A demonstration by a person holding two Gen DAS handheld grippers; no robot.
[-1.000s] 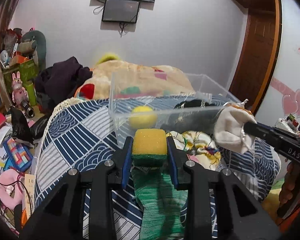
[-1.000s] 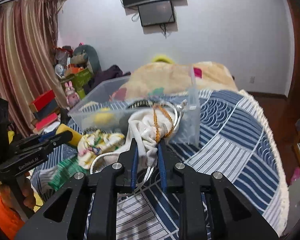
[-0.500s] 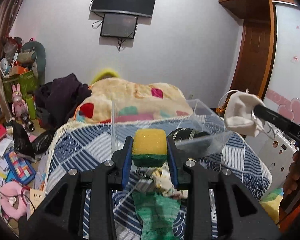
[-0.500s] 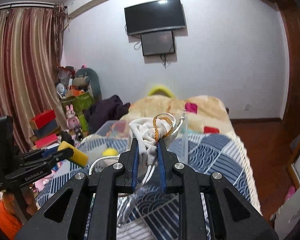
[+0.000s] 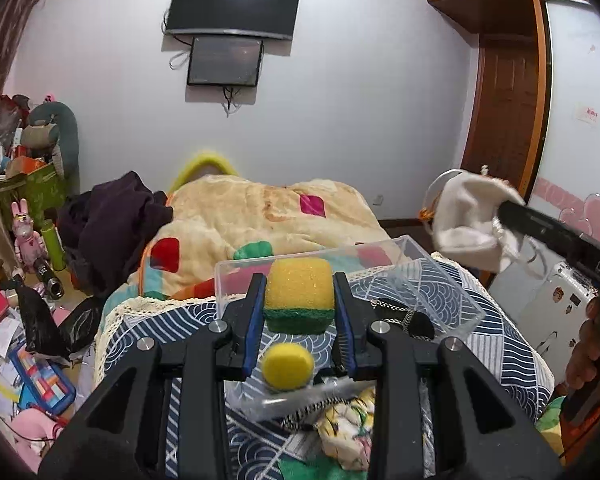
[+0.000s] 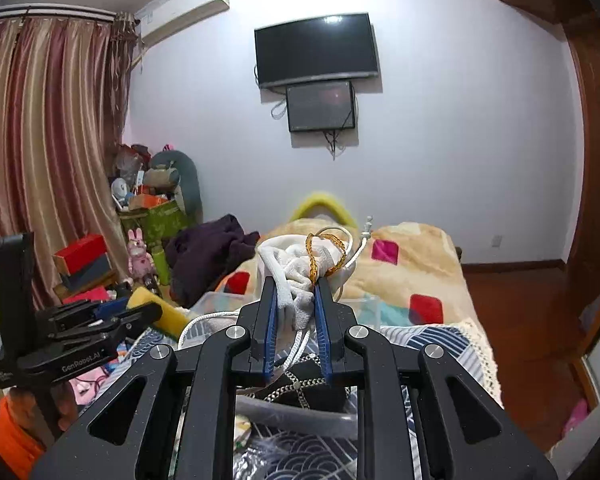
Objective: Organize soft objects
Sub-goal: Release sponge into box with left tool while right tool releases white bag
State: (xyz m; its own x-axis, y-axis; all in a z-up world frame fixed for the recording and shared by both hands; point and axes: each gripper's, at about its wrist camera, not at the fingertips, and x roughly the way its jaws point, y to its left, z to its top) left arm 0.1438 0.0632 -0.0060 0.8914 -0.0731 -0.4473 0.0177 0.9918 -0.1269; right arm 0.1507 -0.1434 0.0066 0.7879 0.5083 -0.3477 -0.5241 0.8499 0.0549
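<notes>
Your left gripper (image 5: pixel 299 300) is clamping a sponge (image 5: pixel 299 294), yellow on top with a dark green scouring layer beneath; its blue pads are pressing both sides and hiding the sponge's flanks. Your right gripper (image 6: pixel 296 300) is pinching a bunched white cloth (image 6: pixel 300 270) between nearly closed pads, with an amber braided cord (image 6: pixel 327 254) looping over the top and a white cable (image 6: pixel 296 354) trailing down through the gap; how the cloth is folded you cannot tell. In the left wrist view that bundle is hanging in the air at the right, above the far corner of the box.

Just below your left fingers a clear plastic box (image 5: pixel 448 276) is sitting on the blue-and-white patterned bedspread (image 5: pixel 500 344), its near wall partly covered by the gripper frame. Inside it a yellow ball (image 5: pixel 287 367) is lying, with a dark chained item (image 5: pixel 404 316) beside it, too obscured to identify. A floral cloth (image 5: pixel 348 424) is lying outside the box's near wall, cut off by the frame. Beyond, a beige quilt (image 5: pixel 260 208) with coloured patches is covering the bed.
</notes>
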